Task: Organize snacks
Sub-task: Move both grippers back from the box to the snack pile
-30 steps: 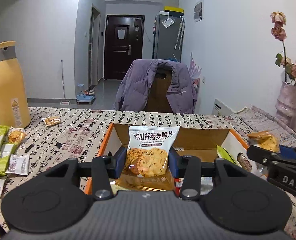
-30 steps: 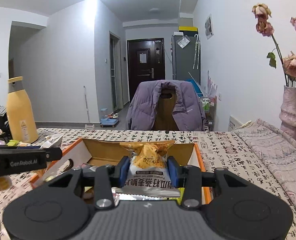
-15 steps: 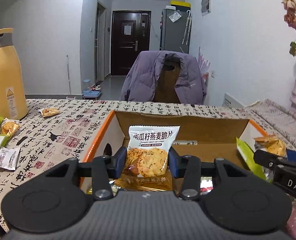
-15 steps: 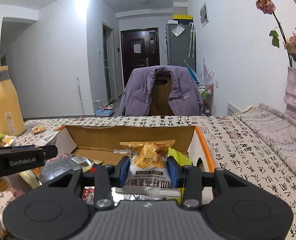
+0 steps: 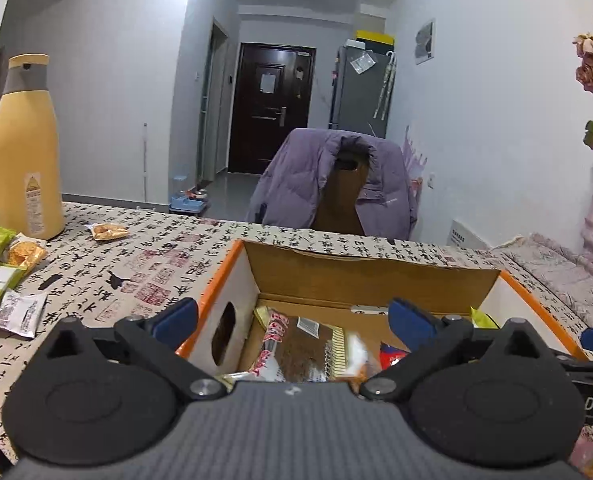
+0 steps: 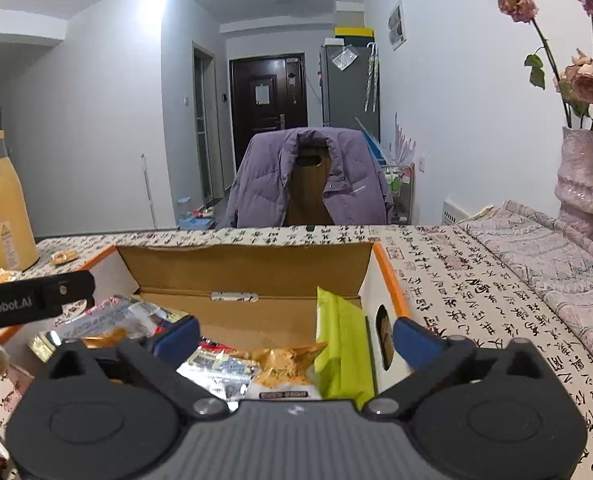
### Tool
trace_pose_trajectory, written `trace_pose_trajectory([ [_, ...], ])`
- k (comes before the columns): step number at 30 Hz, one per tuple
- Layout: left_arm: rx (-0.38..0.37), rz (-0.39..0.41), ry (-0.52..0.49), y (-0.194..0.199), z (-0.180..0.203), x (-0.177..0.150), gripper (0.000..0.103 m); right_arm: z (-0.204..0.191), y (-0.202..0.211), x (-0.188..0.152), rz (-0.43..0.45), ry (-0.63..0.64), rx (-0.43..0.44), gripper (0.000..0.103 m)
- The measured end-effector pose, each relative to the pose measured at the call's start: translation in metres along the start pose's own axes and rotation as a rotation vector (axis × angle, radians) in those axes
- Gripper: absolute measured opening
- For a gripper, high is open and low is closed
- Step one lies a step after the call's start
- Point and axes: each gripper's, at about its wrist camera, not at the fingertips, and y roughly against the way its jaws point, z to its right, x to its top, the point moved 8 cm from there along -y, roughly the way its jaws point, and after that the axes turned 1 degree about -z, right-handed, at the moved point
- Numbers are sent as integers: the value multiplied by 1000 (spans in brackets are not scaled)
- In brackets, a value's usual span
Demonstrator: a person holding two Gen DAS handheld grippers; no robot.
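Left tongs point(image 5: 292, 318): we hold them spread wide over the box point(image 5: 220, 276), grasping nothing.
Right tongs point(image 6: 296, 334): likewise released above the same box.
Snacks: several packets point(image 6: 284, 364) lie inside; others point(image 5: 16, 312) wait on the tabletop point(image 5: 136, 256).
Handling: we judge them light, crinkly, slippery, crushable; pinch a sealed edge.
Materials: glossy foil packets, stiff orange-rimmed cardboard.

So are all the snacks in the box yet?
Not yet. Several packets already lie inside the box. Both the left gripper and right gripper are open and hold nothing. More snack packets wait on the table beside the yellow bottle.
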Motion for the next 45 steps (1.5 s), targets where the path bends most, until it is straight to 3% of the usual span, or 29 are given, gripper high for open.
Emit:
trace_pose_trajectory([
  [15,-2,13,4,15,5,14,103,0,11,12,15,-2,-13,103],
  [26,-17,21,27,56,-8,26,103,-16,58,26,54,44,-14,103],
  [35,-12,45,19,102,-22,18,103,-24,102,12,58,46,3,103],
  [45,-16,-5,-33,147,-32,-17,103,-28,148,-28,16,60,3,103],
])
